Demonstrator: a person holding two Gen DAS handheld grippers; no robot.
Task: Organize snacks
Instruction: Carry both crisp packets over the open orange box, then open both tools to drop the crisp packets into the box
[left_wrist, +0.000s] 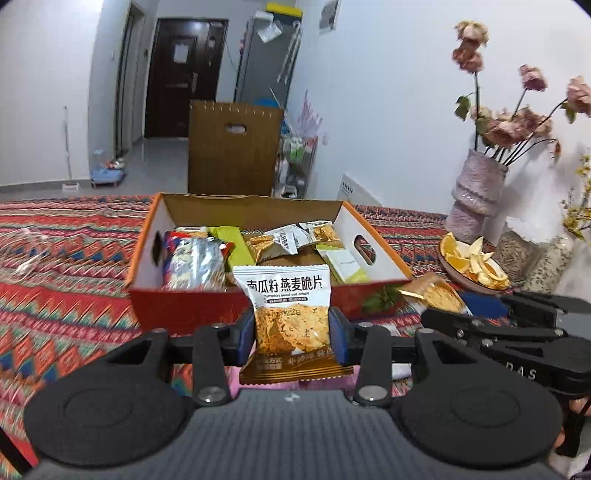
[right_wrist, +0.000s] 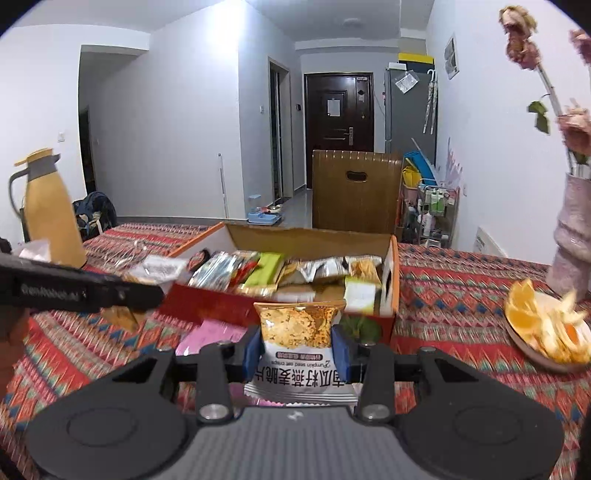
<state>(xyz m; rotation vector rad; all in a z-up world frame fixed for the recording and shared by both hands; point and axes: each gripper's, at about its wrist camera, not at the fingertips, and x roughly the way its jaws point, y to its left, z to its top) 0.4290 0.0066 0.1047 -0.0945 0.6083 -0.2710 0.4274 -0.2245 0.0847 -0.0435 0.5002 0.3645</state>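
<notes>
Both hands are on the carry step, each bringing a snack to the box. The left gripper (left_wrist: 291, 326) is clamped on a pumpkin seed oat crisp packet (left_wrist: 290, 306), blue pads pressing its two sides, the packet standing upright with its printed top above the fingers. The right gripper (right_wrist: 295, 349) pinches a second oat crisp packet (right_wrist: 297, 332) the other way up, its label reading upside down below the pads.

Straight ahead of both grippers, just beyond the fingertips, sits the orange cardboard box (left_wrist: 147, 236) on the patterned tablecloth (left_wrist: 66, 266), already holding several wrappers and a green packet (left_wrist: 231, 240). To the right of the left gripper the other gripper shows in view, with a plate of orange slices (left_wrist: 472, 266) further right, near the vase (left_wrist: 476, 192).

The next move, as I judge it, calls for lifting each packet over the near wall of the box, finding a free patch on the box floor, and only then easing the jaws apart. Both packets are light and crinkly, so dropping them from low over the box should keep them from sliding out
</notes>
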